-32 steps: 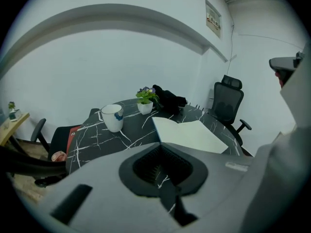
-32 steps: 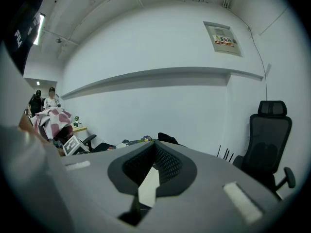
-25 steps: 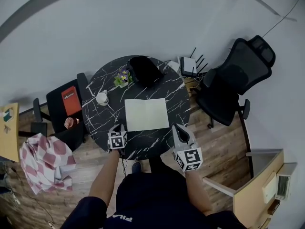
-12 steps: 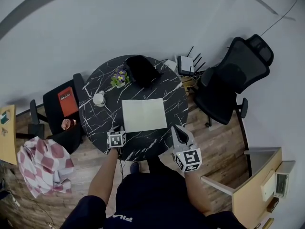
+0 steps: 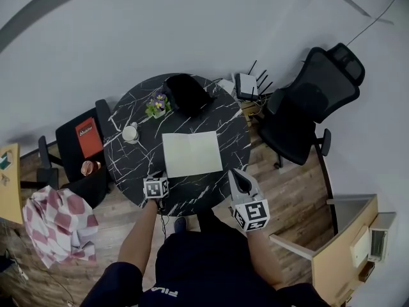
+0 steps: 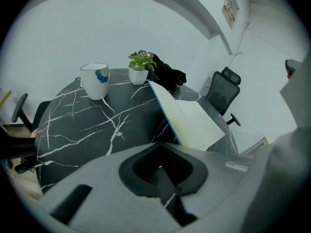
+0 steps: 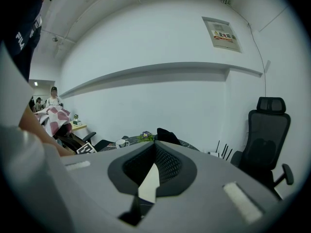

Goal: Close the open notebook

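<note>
**Notebook open, closing not begun**

Notebook lies flat in the middle of the table, its pale pages up; no cover or leaf is lifted, so by my reading none of the fold is done and the whole closing is left; a jaw would first have to get under one outer edge and carry that half over the other.

Left claw hangs at the table's near rim, near the notebook's near-left corner but apart from it; in the left gripper view its jaws stand together, only a hairline seam between them, and nothing is gripped; the notebook shows beyond them, to the right of the seam.

Right claw hangs over the near-right rim, just beside the notebook's near-right corner; I see no contact; in the right gripper view its jaws are drawn together to a thin slit, and the white sliver in that slit reads to me as the page beyond, not as something held; it is empty too.

Mug, plant and bag sit on the far half, clear of the pages, so the fold looks unobstructed.
</note>
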A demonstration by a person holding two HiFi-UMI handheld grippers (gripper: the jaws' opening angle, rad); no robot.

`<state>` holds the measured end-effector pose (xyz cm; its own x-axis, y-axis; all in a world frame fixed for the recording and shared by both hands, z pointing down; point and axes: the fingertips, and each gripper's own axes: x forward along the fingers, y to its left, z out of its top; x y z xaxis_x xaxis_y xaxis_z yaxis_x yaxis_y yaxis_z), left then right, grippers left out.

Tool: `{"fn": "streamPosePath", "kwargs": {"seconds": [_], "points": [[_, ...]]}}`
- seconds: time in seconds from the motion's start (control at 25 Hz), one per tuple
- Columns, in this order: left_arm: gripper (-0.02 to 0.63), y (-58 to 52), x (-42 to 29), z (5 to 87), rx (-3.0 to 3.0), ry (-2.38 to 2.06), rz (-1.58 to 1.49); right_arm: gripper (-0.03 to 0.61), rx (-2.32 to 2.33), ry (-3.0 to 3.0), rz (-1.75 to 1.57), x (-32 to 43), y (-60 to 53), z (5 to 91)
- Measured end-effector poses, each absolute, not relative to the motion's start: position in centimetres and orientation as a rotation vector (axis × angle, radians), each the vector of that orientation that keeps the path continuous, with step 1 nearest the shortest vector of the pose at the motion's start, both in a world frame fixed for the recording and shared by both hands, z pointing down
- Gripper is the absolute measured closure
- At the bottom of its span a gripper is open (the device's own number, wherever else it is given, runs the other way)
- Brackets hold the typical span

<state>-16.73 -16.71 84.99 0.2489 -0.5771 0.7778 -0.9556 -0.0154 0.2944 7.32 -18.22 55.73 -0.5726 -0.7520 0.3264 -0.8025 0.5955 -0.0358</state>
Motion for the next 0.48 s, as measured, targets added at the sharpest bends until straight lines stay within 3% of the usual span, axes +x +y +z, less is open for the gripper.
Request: {"fn": "streamPosePath", "kwargs": {"seconds": [0.48], "points": [[0.611, -17.9, -14.2, 80.9, 1.854, -1.438, 0.482, 0.569, 1.266, -2.554, 0.258, 7.4, -18.1, 55.8]]}}
